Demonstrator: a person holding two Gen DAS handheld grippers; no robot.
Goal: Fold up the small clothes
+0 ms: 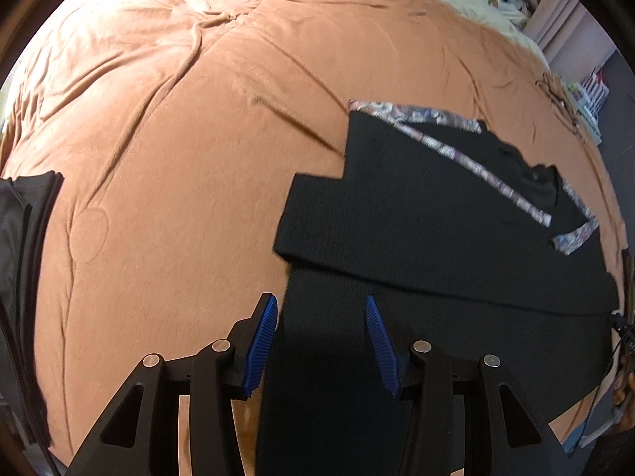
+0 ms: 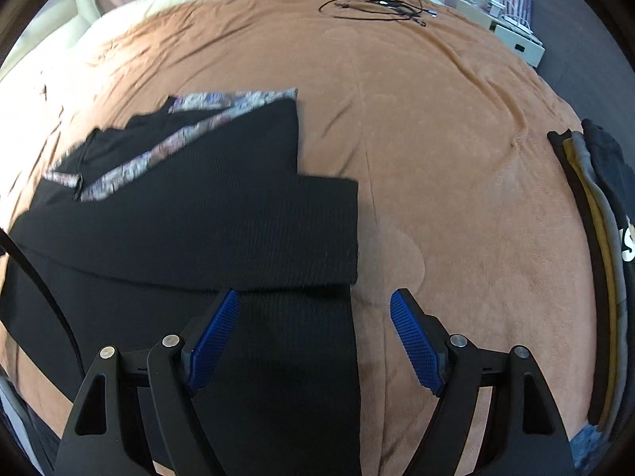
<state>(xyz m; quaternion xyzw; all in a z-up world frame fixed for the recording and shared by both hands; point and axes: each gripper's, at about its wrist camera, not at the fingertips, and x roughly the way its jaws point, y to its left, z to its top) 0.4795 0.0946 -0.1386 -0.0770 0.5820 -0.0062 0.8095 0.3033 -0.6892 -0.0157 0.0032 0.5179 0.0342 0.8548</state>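
1. Black garment [image 1: 416,214] spread flat on the orange bedcover [image 1: 178,158], sleeves folded in across the body, patterned trim at the far end; lower body running beneath both pairs of tongs.
2. Left gripper [image 1: 320,341] parted, pads clear of the cloth, left edge of the garment just under the left pad.
3. Right gripper [image 2: 314,337] spread wider, straddling the garment's right edge, nothing pinched.
4. Likely light, limp ribbed knit (no stiffness to speak of): bound to sag and drag, so best pinched at the two near hem corners and lifted together.
5. Left view alone: dark folded pile [image 1: 24,258] far left of the tongs.
6. Right view alone: stacked folded clothes [image 2: 599,269] far right, coiled black cable [image 2: 377,4] well ahead.
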